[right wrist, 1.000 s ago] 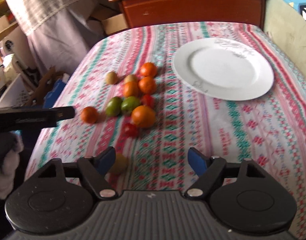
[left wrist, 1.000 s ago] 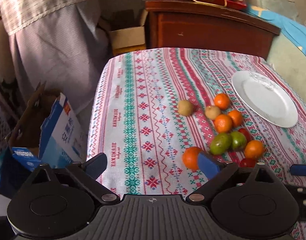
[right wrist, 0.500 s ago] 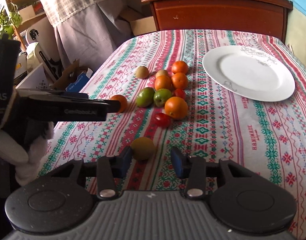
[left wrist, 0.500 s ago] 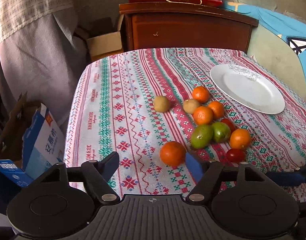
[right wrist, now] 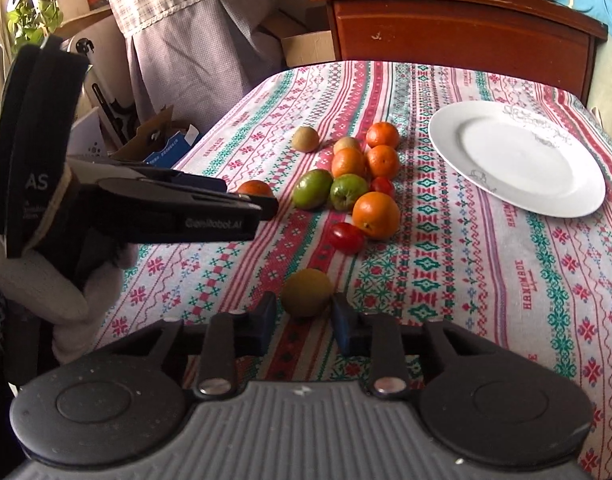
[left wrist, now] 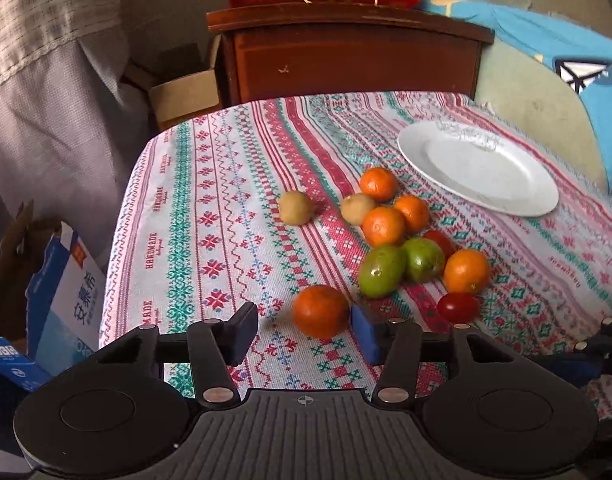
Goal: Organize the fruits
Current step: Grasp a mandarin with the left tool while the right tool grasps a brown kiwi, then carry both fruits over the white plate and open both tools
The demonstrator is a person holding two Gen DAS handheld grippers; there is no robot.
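A loose orange [left wrist: 321,311] lies on the patterned tablecloth between the fingers of my left gripper [left wrist: 305,322]. Its jaws are closing; the right pad touches the orange and the left pad stands clear of it. In the right wrist view a brown-green kiwi [right wrist: 306,292] sits between the fingers of my right gripper [right wrist: 304,314], whose jaws are closing with the pads against its sides. Farther back, several oranges, two green fruits [left wrist: 382,270], kiwis and cherry tomatoes [left wrist: 458,307] lie in a cluster. A white plate [left wrist: 486,172] holds nothing.
A dark wooden cabinet [left wrist: 346,52] stands behind the table with a red gift box on top. Cardboard boxes [left wrist: 66,292] sit on the floor past the table's left edge. My left gripper [right wrist: 246,196], held by a gloved hand, reaches in from the left in the right wrist view.
Both grippers came down and forward toward the table and their jaws narrowed. The orange now lies between the left fingers, and the kiwi has come between the right fingers.
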